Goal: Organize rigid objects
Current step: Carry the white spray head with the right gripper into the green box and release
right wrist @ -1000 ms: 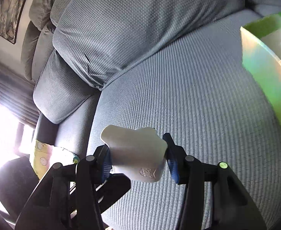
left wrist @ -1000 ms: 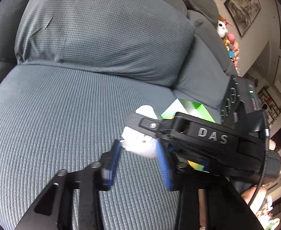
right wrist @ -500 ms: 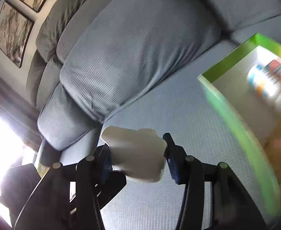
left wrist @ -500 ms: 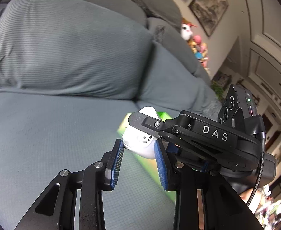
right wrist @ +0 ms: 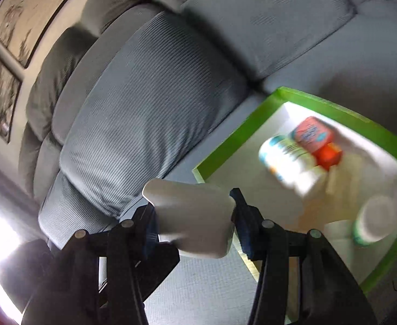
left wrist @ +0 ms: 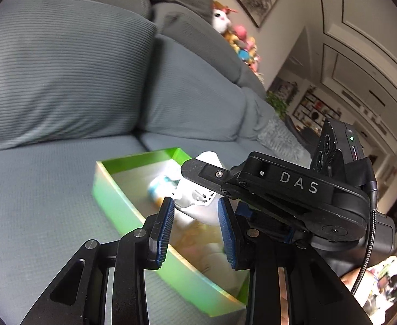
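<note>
While the right gripper (right wrist: 195, 216) clamps the white plastic piece (right wrist: 191, 214) at lower centre, just left of the green tray (right wrist: 220, 146), it looks light, stiff and smooth (likely slippery); its flat sides suit holding. The left gripper (left wrist: 195, 222) is narrowed on nothing.

Reading "DAS" in pale capitals on the black body of the right gripper (left wrist: 296, 187), lying across the right half of the left wrist view. Showing printed labels on the bottles (right wrist: 293, 157) inside the green box (right wrist: 233, 140), right of the right wrist view, but blurring past any legible word.
</note>
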`<control>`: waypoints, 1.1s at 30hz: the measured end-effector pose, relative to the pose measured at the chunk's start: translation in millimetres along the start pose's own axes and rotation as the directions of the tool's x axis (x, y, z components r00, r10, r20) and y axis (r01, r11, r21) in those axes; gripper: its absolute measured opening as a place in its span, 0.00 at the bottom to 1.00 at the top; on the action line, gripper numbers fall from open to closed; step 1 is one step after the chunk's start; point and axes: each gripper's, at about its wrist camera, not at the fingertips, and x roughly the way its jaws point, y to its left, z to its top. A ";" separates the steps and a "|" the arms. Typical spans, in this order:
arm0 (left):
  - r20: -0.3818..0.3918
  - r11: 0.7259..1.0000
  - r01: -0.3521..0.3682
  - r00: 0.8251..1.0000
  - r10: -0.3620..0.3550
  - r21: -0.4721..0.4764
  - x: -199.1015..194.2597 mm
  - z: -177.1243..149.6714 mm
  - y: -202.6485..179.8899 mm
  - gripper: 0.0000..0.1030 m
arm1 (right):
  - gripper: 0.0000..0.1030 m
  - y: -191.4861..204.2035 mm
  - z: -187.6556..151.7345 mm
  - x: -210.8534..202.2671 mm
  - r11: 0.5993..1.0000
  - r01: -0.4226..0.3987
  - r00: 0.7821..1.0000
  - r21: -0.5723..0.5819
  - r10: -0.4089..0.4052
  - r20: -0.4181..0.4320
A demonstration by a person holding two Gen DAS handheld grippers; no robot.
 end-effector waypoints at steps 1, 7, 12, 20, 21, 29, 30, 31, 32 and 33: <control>-0.005 1.000 0.004 1.000 -0.004 0.004 3.2 -0.8 -2.9 0.33 | 0.47 -3.1 1.6 -2.4 1.000 0.009 1.000 0.007 -0.009 0.010; -0.044 0.998 0.064 0.997 -0.064 0.008 26.4 -4.0 -13.8 0.33 | 0.47 -28.5 7.2 -16.2 0.995 0.082 0.995 0.052 -0.084 0.048; -0.079 0.997 0.076 0.994 -0.075 0.005 41.5 -8.5 -21.2 0.33 | 0.47 -47.1 10.8 -20.0 0.988 0.128 0.990 0.091 -0.132 0.049; -0.118 0.997 0.074 0.990 -0.076 -0.025 51.5 -14.2 -21.5 0.33 | 0.47 -58.8 12.5 -14.9 0.978 0.177 0.984 0.107 -0.179 0.013; -0.122 0.997 0.071 0.990 -0.074 -0.028 51.7 -14.7 -21.7 0.33 | 0.47 -59.2 12.4 -14.4 0.978 0.182 0.983 0.105 -0.184 0.008; -0.142 0.997 0.060 0.988 -0.065 -0.042 55.5 -19.2 -21.8 0.33 | 0.47 -59.1 10.9 -9.6 0.968 0.232 0.973 0.090 -0.231 -0.029; -0.144 0.997 0.059 0.987 -0.065 -0.044 56.5 -19.1 -21.4 0.33 | 0.47 -59.7 11.0 -8.8 0.969 0.230 0.973 0.093 -0.228 -0.030; -0.146 0.997 0.059 0.987 -0.065 -0.047 57.5 -19.1 -20.5 0.33 | 0.47 -60.9 11.2 -8.0 0.969 0.228 0.974 0.095 -0.226 -0.033; -0.149 0.997 0.059 0.987 -0.066 -0.051 58.5 -19.4 -19.7 0.33 | 0.47 -61.7 11.2 -7.0 0.969 0.226 0.974 0.098 -0.223 -0.036; -0.153 0.997 0.059 0.986 -0.067 -0.056 59.5 -19.7 -18.9 0.33 | 0.47 -63.0 11.1 -5.8 0.968 0.229 0.973 0.098 -0.226 -0.041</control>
